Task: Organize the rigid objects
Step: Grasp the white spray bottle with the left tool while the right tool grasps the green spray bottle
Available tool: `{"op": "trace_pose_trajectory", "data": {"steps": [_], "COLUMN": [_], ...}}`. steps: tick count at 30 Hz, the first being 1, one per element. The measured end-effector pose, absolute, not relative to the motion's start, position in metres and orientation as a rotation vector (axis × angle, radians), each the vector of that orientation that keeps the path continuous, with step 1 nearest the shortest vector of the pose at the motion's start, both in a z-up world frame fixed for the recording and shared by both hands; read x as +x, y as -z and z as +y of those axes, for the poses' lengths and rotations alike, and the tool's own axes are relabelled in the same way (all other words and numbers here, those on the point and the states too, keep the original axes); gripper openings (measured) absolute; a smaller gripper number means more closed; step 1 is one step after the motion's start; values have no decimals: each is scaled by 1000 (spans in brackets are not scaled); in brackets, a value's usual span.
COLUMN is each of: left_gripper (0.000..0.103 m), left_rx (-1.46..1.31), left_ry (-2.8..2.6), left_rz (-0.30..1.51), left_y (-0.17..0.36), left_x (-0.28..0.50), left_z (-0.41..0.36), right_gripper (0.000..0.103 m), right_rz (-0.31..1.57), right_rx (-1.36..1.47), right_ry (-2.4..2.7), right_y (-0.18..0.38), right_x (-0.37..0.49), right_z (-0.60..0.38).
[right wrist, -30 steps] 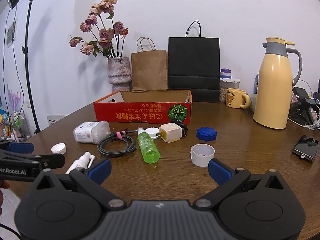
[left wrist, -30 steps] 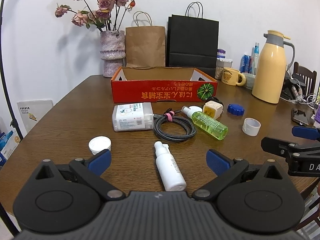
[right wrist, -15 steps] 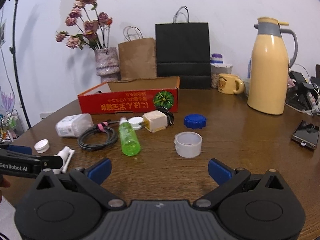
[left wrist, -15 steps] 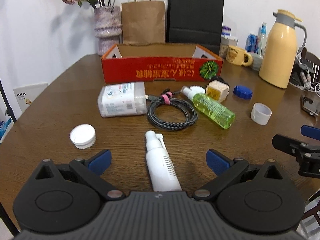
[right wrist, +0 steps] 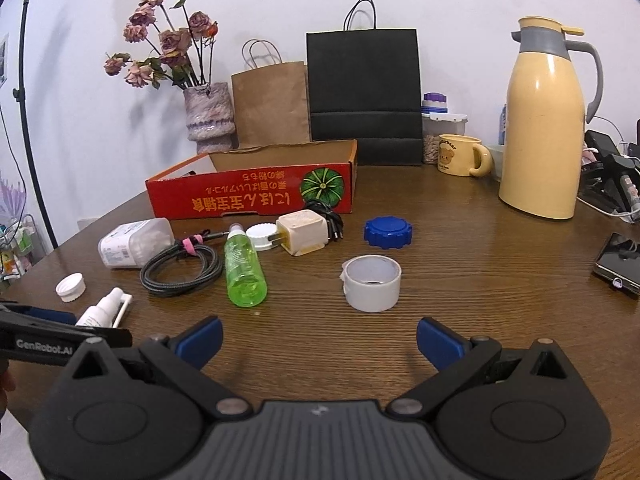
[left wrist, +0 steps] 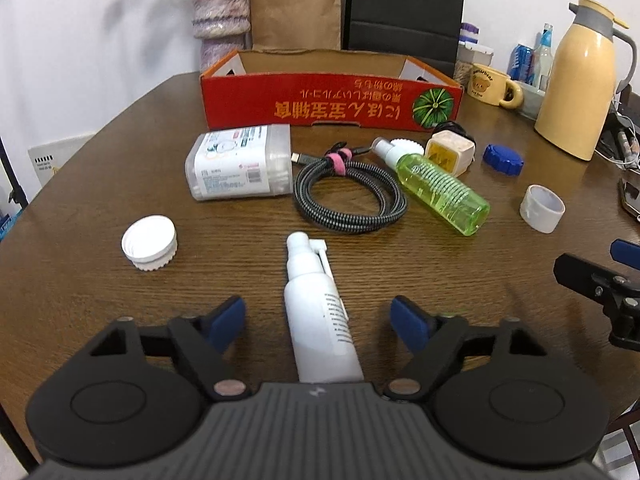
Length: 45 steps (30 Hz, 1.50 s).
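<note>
A white spray bottle (left wrist: 318,312) lies on the brown table, between the open blue-padded jaws of my left gripper (left wrist: 318,322); neither pad touches it. Beyond it lie a white cap (left wrist: 149,242), a clear cotton-swab box (left wrist: 240,168), a coiled braided cable (left wrist: 348,194), a green bottle (left wrist: 440,190), a cream charger plug (left wrist: 450,152), a blue cap (left wrist: 503,158) and a white tape roll (left wrist: 542,208). The red cardboard box (left wrist: 332,100) stands open behind them. My right gripper (right wrist: 318,342) is open and empty, just short of the tape roll (right wrist: 372,288).
A yellow thermos (right wrist: 544,120), a bear mug (right wrist: 460,156), a phone (right wrist: 618,264), a black bag (right wrist: 364,96), a brown paper bag (right wrist: 272,104) and a flower vase (right wrist: 210,116) stand along the back and right. The table edge curves away at left.
My left gripper has tilted down and moved forward around the white spray bottle. My right gripper has moved forward toward the tape roll. Both stay open.
</note>
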<state>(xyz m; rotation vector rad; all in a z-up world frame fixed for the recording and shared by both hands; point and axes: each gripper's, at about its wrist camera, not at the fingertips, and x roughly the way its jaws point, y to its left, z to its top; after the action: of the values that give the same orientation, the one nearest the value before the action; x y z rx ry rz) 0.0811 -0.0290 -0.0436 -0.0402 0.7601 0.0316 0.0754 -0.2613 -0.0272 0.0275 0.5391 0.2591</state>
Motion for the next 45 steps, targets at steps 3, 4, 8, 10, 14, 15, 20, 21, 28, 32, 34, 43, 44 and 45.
{"op": "trace_pose_trajectory", "data": {"steps": [3,4,8,10,14,15,20,21,28,32,34,43,44,45], "left_gripper": [78,75,61,52,34,34,31,31,29,29,29,29,29,29], "left_rx": [-43,-42,-38,-38,-55,-58,-66,-64,-67,-65,-68,-81,-83,-84], "left_ry": [-27,-31,-37,-41,-40,-37,-23,-23,-12,-19,-15,-12,-13,-14], "left_rz": [755,753,743,738,726,724,713,709,703,685,678,663,662,661], "left_y": [44,43,43,42,41,41,40,40,38,34,32,28,27,27], "left_x": [80,80,78,78,79,79,80,81,85,87,89,96,97,98], "left_z": [-29,-29,-29,-28,-23,-23,-20,-19,-15,-13,-11,-4,-3,-3], "right_gripper": [103,103,103,103,103,103,103,103,103,103,103,95,93,89], "right_rz": [541,542,546,548,551,551,557,560,566,568,566,592,592,589], "right_rx": [24,23,19,16,10,8,-3,-6,-24,-34,-37,-54,-55,-56], "right_ry": [-265,-266,-267,-268,-271,-272,-275,-275,-273,-276,-281,-306,-315,-328], "right_y": [27,28,28,28,27,27,27,28,26,23,21,24,24,24], "right_x": [76,76,76,77,77,77,79,80,89,98,102,135,139,143], "right_z": [-259,-259,-256,-255,-251,-250,-245,-244,-238,-234,-231,-214,-212,-209]}}
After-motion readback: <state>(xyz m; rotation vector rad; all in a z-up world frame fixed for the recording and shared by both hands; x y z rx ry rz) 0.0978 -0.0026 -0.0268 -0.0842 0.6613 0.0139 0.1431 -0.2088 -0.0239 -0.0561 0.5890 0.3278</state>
